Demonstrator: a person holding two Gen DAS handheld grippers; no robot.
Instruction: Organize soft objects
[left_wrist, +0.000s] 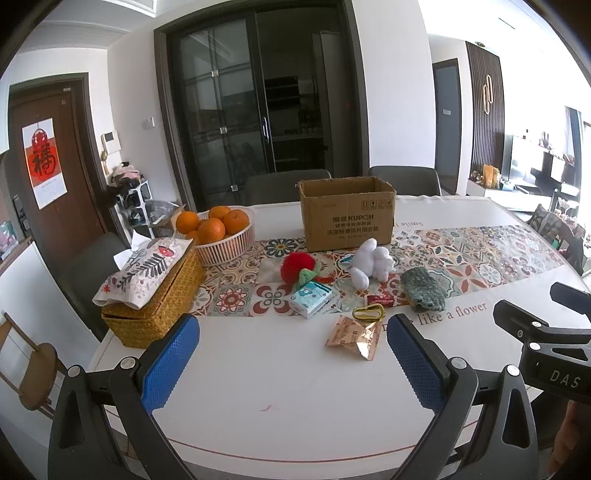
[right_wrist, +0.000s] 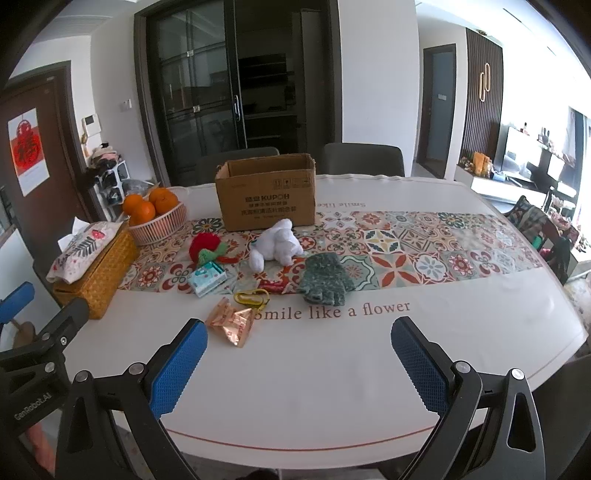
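Woven yellow rattan forms the tissue box (left_wrist: 155, 314) at the left edge of the table (left_wrist: 295, 387), with a printed fabric cover draped over its top. Behind and to its right stands a white ribbed basket (left_wrist: 227, 247) holding oranges (left_wrist: 210, 229).

On the patterned runner (right_wrist: 424, 254), in front of the open-topped cardboard box (left_wrist: 347, 218), the soft objects lie in a row. The red plush toy (left_wrist: 297, 267), with a green part at its lower right, is leftmost. The white plush toy (left_wrist: 371, 266) lies to its right, close to the front face of the box but apart from it. The green knitted glove (right_wrist: 323, 278) is rightmost, fingers toward the near edge of the runner.

Between these and the grippers lie non-soft items: a small tissue pack (left_wrist: 310, 299) just in front of the red plush toy, a red wrapper (left_wrist: 380, 299) left of the glove, a yellow-green loop (left_wrist: 369, 314), and a crumpled copper foil packet (left_wrist: 356, 336) on the white cloth.

Left gripper (left_wrist: 293, 350): jaws spread wide, nothing between the blue pads, held above the near white area of the table. Right gripper (right_wrist: 299, 354): jaws likewise spread wide and empty, positioned to the right of the left unit, well short of the glove.
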